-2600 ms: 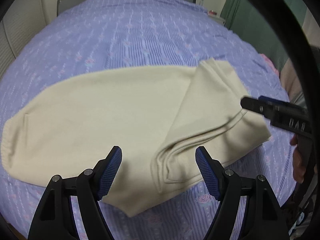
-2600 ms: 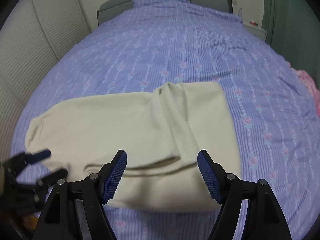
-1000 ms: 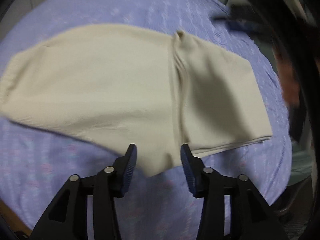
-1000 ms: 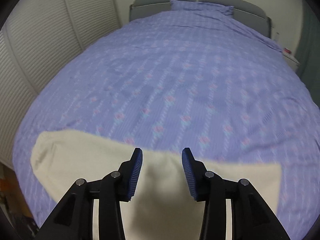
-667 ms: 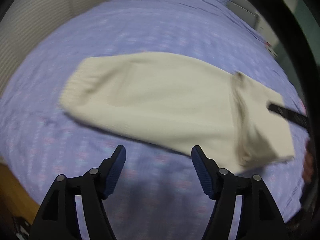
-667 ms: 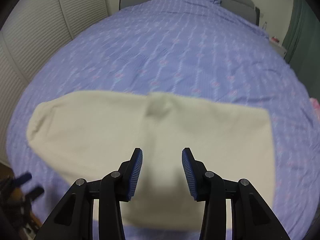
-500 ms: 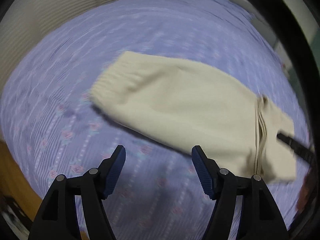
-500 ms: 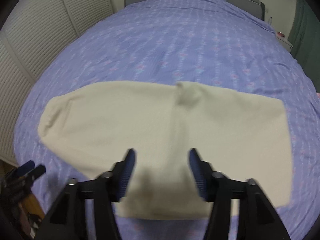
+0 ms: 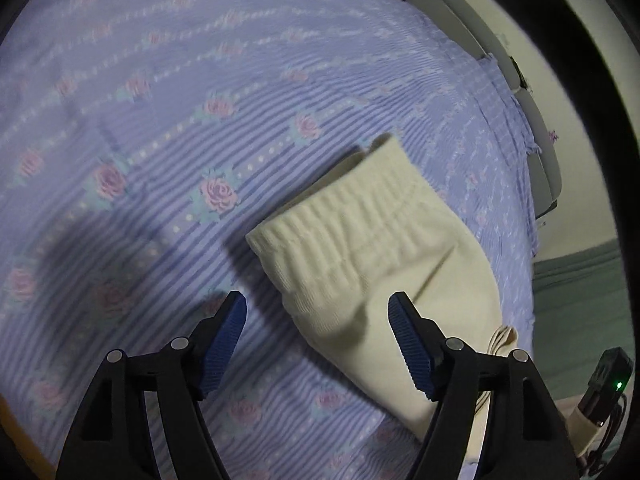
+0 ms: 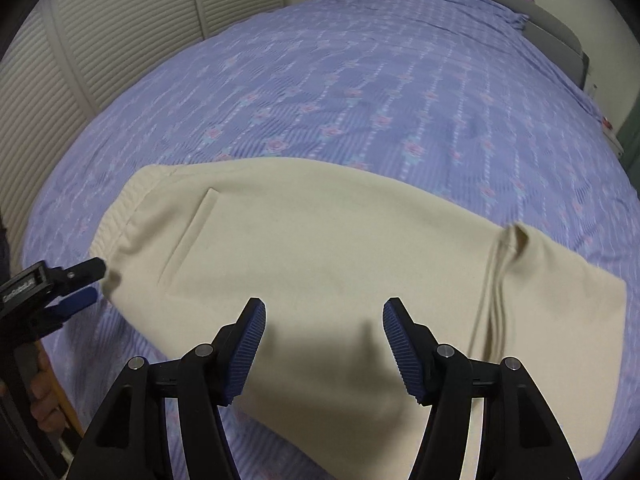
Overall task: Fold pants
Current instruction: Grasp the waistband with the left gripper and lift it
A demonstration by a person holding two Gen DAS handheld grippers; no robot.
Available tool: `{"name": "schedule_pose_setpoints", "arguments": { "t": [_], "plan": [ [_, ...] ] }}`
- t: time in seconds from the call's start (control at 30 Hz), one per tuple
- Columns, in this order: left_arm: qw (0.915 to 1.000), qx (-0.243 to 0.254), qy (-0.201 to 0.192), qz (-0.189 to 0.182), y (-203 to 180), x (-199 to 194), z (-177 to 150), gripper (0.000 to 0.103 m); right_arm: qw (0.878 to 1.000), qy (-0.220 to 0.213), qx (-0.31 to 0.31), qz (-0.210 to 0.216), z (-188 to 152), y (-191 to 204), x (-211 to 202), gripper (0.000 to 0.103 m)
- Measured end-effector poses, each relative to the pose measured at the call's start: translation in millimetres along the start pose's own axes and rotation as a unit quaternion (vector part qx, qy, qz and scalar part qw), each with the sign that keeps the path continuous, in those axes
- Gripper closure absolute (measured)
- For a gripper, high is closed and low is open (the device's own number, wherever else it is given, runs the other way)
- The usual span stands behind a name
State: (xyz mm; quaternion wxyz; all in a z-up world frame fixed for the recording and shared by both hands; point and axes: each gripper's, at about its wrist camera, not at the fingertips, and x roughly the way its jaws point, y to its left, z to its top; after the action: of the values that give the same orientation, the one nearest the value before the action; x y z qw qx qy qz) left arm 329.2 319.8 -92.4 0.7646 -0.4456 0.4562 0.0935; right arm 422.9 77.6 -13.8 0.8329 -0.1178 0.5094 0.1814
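Cream pants (image 10: 328,248) lie folded lengthwise across the lilac bed, ribbed waistband (image 9: 340,220) at the left end, folded-back leg ends (image 10: 552,300) at the right. My left gripper (image 9: 316,320) hovers just off the waistband's near corner, jaws still opening, cloth under the gap but no pad pressing on it. It also shows in the right wrist view as the left gripper (image 10: 86,284), at the waistband's edge. My right gripper (image 10: 324,320) hangs open over the pants' near middle, nothing pinched.
The bed cover (image 10: 360,80) with rose print stretches far behind the pants. A grey headboard (image 10: 540,20) stands at the back, louvred doors (image 10: 100,40) on the left. The bed's wooden edge (image 10: 52,396) and a hand are at lower left.
The left gripper swung leftward along the pants to the waistband end and widened. The right gripper dropped lower over the pants' middle and opened wider.
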Motion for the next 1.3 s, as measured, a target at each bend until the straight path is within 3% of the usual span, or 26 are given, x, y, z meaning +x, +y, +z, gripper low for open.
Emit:
{"name": "schedule_pose_setpoints", "arguments": {
  "t": [0.13, 0.37, 0.5, 0.6, 0.63, 0.73, 0.83, 0.9, 0.97, 1.07, 1.1, 1.13, 1.2, 1.3],
  "plan": [
    [0.9989, -0.039, 0.021, -0.018, 8.8, 14.4, 4.9, 0.030, 1.000, 0.011, 0.005, 0.001, 5.7, 5.0, 8.8, 0.040],
    [0.9963, -0.036, 0.014, -0.077, -0.4, 19.1, 20.8, 0.024, 0.999, 0.024, 0.020, 0.009, 9.4, 7.2, 21.6, 0.040],
    [0.9922, -0.081, 0.028, -0.090, 18.0, 45.7, 27.0, 0.023, 0.999, 0.028, 0.027, 0.006, 9.9, 6.2, 24.3, 0.040],
    [0.9925, -0.074, 0.027, -0.093, 13.4, 47.5, 29.6, 0.018, 0.999, 0.025, 0.029, 0.006, 11.4, 7.7, 24.2, 0.040],
    [0.9925, -0.074, 0.032, -0.092, 9.8, 45.4, 29.2, 0.032, 0.999, 0.024, 0.029, 0.007, 11.6, 8.0, 23.5, 0.040],
    [0.9918, -0.049, 0.014, -0.117, -8.3, 21.2, 24.9, 0.040, 0.999, 0.023, 0.031, 0.011, 12.3, 8.1, 22.1, 0.040],
    [0.9909, 0.010, -0.018, -0.133, -25.8, 2.2, 20.2, 0.041, 0.999, 0.019, 0.036, 0.013, 11.6, 6.9, 20.4, 0.040],
    [0.9949, 0.019, -0.010, -0.099, -25.5, 17.4, 22.9, 0.036, 0.999, 0.020, 0.039, 0.013, 10.1, 6.5, 21.7, 0.040],
    [0.9973, -0.020, 0.022, -0.067, -7.7, 46.8, 26.4, 0.035, 0.999, 0.023, 0.041, 0.010, 8.0, 5.9, 22.7, 0.040],
    [0.9914, -0.071, 0.026, -0.107, 11.4, 58.7, 30.4, 0.036, 0.999, 0.022, 0.047, 0.008, 5.1, 3.7, 20.9, 0.040],
    [0.9908, -0.075, 0.029, -0.108, 10.2, 57.1, 30.7, 0.042, 0.999, 0.022, 0.047, 0.008, 4.0, 2.8, 19.9, 0.040],
    [0.9916, -0.070, 0.031, -0.104, 6.6, 53.7, 30.5, 0.057, 0.999, 0.020, 0.047, 0.007, 2.3, 2.0, 18.4, 0.040],
    [0.9960, -0.032, 0.018, -0.081, -8.5, 35.8, 28.2, 0.071, 0.999, 0.015, 0.049, 0.006, -1.6, -0.8, 14.8, 0.040],
    [0.9979, 0.027, -0.008, -0.059, -35.4, 0.4, 20.2, 0.077, 0.998, 0.009, 0.058, 0.011, -6.8, -11.7, 5.1, 0.040]
  ]
}}
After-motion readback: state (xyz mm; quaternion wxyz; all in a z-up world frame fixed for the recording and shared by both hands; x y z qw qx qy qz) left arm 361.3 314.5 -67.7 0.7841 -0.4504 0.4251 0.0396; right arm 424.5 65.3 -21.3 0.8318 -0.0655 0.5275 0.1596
